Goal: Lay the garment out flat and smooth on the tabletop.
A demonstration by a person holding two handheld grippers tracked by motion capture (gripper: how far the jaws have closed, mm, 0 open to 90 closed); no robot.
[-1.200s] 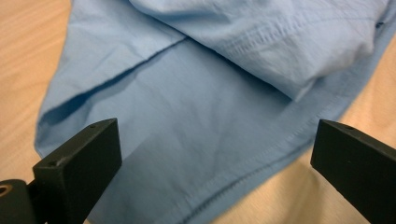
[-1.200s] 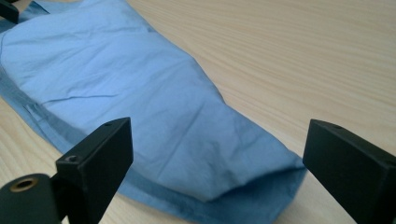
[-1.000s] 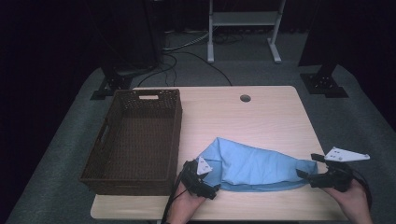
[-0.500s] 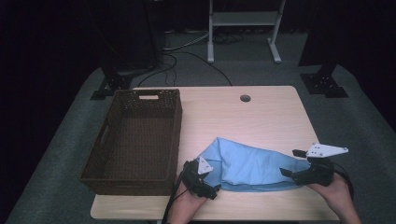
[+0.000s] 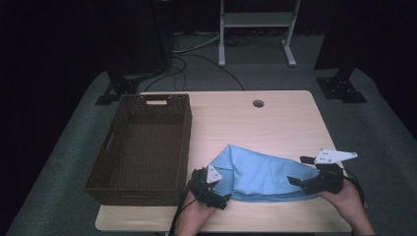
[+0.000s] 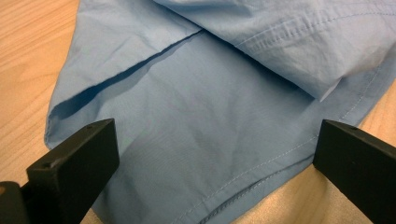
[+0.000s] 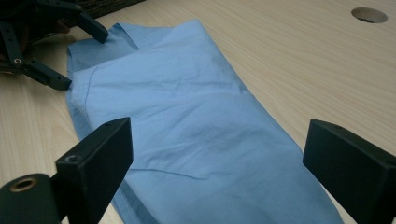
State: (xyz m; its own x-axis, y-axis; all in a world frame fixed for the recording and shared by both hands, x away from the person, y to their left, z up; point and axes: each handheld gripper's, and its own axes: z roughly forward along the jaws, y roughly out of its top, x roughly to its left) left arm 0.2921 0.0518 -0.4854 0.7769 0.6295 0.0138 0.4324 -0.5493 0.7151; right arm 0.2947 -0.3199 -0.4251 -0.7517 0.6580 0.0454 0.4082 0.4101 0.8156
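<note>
A light blue cloth (image 5: 258,174) lies folded over itself near the front edge of the wooden table (image 5: 275,123). My left gripper (image 5: 222,190) sits at the cloth's left end, open. In the left gripper view its jaws stand wide apart over a hemmed corner of the cloth (image 6: 210,130). My right gripper (image 5: 297,171) is at the cloth's right end, open too. The right gripper view looks along the cloth (image 7: 187,116) between its spread jaws, with the left gripper (image 7: 81,58) at the far end.
A dark brown wicker basket (image 5: 187,129) stands on the left side of the table with nothing in it. A round cable hole (image 5: 258,103) is near the far edge. Stands and cables lie on the floor beyond the table.
My right gripper has moved left, in from the table's right edge onto the cloth's right end. The left gripper and the cloth have stayed put.
</note>
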